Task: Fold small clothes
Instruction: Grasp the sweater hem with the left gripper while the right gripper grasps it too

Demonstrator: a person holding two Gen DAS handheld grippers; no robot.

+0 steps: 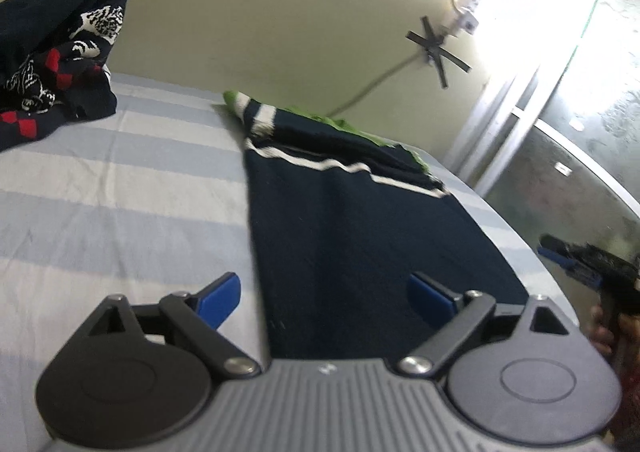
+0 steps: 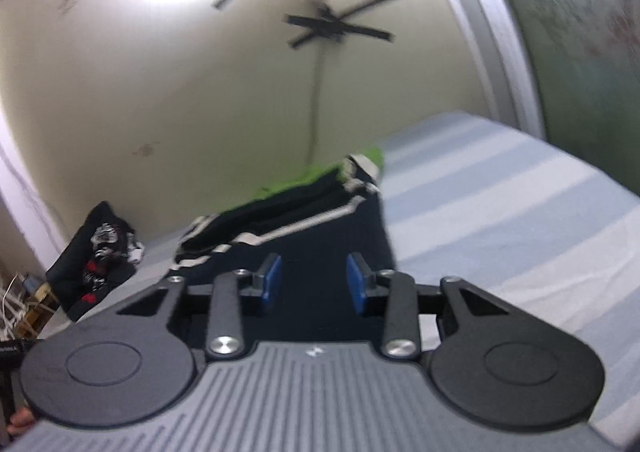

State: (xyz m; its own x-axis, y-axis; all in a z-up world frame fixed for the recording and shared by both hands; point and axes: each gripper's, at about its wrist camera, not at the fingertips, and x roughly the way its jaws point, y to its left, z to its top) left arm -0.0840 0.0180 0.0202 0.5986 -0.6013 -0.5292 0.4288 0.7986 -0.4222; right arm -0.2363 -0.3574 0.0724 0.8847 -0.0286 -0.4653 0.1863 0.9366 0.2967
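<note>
A navy garment with white stripes and green trim lies flat on the striped bedsheet, its far end folded over. My left gripper is wide open just above the garment's near end, its left finger over the sheet and its right finger over the cloth. My right gripper is open with a narrower gap, over the same garment, holding nothing. The right gripper also shows at the right edge of the left wrist view.
A heap of dark clothes with red and white prints sits at the bed's far left, also in the right wrist view. A wall with taped cables stands behind the bed. A frosted door is to the right.
</note>
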